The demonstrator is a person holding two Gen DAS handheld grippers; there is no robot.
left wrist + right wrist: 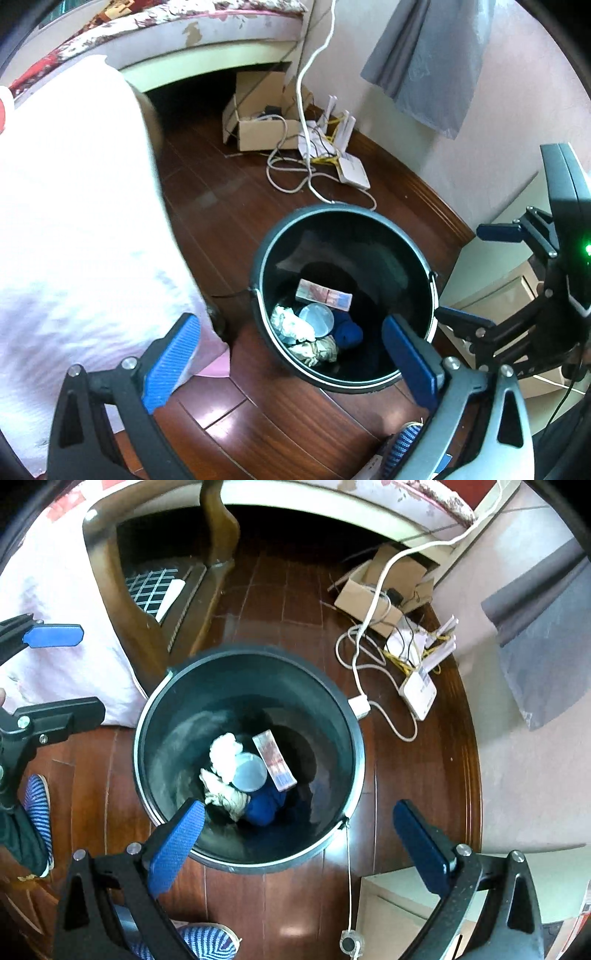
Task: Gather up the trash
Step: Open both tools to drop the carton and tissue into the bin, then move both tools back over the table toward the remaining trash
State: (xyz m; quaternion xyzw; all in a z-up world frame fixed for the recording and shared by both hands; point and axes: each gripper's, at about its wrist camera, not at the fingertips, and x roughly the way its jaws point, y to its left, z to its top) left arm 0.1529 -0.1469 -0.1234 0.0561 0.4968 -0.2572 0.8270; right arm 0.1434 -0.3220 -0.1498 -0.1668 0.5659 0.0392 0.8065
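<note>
Both my grippers point steeply down over the dark bin, which stands on the wood floor. My left gripper has its blue pads spread wide, nothing between them; its right pad overlaps the bin's near rim in its own view. My right gripper is equally wide and empty, left pad over the near rim, right pad outside the bin on the floor side. In the left wrist view the right gripper shows at the right edge, beside the bin; in the right wrist view the left gripper shows at the left edge, over a white cloth. Trash lies at the bin bottom: crumpled paper, a clear round lid, a flat pink-printed packet and a blue wad, all touching in one heap. Around the bin: a cardboard box with cables, a white router by the wall, a white cord hanging down to a plug just beside the far rim, a grey cloth on the wall. A wooden furniture leg stands close against the bin. Striped slippers sit near my left side.
</note>
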